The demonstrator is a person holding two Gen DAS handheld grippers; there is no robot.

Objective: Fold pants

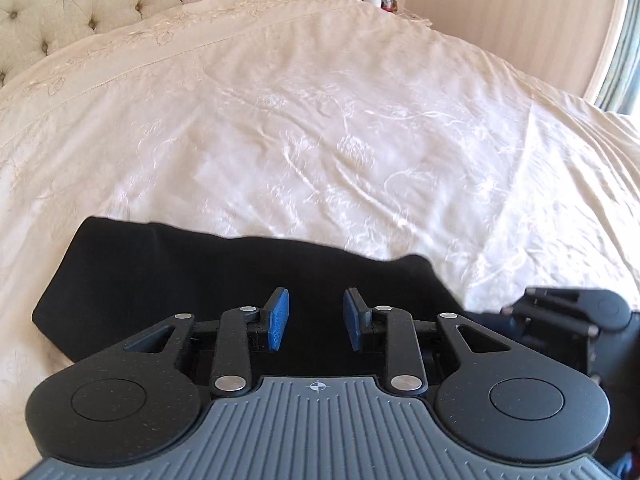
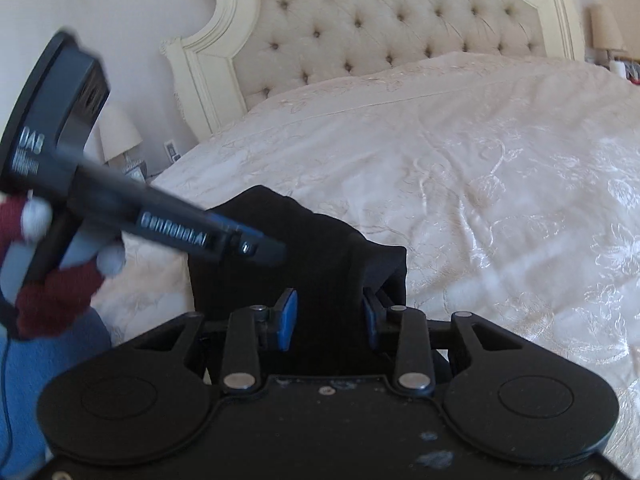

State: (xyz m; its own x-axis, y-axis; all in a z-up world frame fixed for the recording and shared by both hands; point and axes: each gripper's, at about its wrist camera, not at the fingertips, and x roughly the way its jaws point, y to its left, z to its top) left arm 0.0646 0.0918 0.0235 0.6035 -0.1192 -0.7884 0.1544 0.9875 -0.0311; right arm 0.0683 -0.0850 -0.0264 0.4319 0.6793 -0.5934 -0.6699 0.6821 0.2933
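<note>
My left gripper, lettered "GenRobot.AI" and "DAS" on its body in the right view, hovered with its fingers apart over the black pants. The pants lay folded near the bed's near edge, with wide cream bedspread beyond toward the headboard. My right gripper stood parted too, with pants cloth between its pads.
</note>
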